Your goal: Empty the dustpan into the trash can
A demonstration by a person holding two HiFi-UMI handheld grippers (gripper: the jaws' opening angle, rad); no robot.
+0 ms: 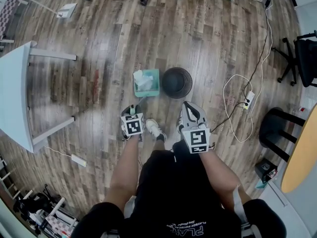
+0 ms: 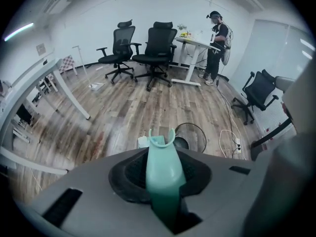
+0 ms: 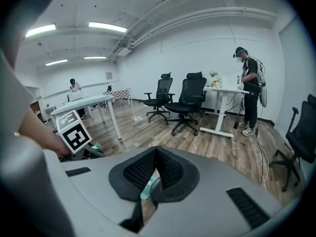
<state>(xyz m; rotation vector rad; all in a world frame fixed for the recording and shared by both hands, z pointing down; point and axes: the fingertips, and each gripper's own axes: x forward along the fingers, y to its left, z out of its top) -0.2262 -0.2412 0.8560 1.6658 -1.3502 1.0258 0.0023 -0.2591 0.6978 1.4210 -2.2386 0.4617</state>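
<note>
**Op:** In the head view I logged the teal dustpan (image 1: 147, 83) lying on the wood floor (image 1: 99, 43), just beside the black trash can (image 1: 177, 82), with white scraps (image 1: 143, 80) in the pan. I couldn't read the grip from there.

**Obs:** Did the left gripper view help?

**Op:** It did. The left gripper (image 2: 163, 157) was clamped on the dustpan's handle (image 2: 163, 174), which ran up between the pads. The right gripper view showed the right gripper (image 3: 157, 152) closed on nothing, with the left's marker cube (image 3: 74, 131) nearby.
</note>
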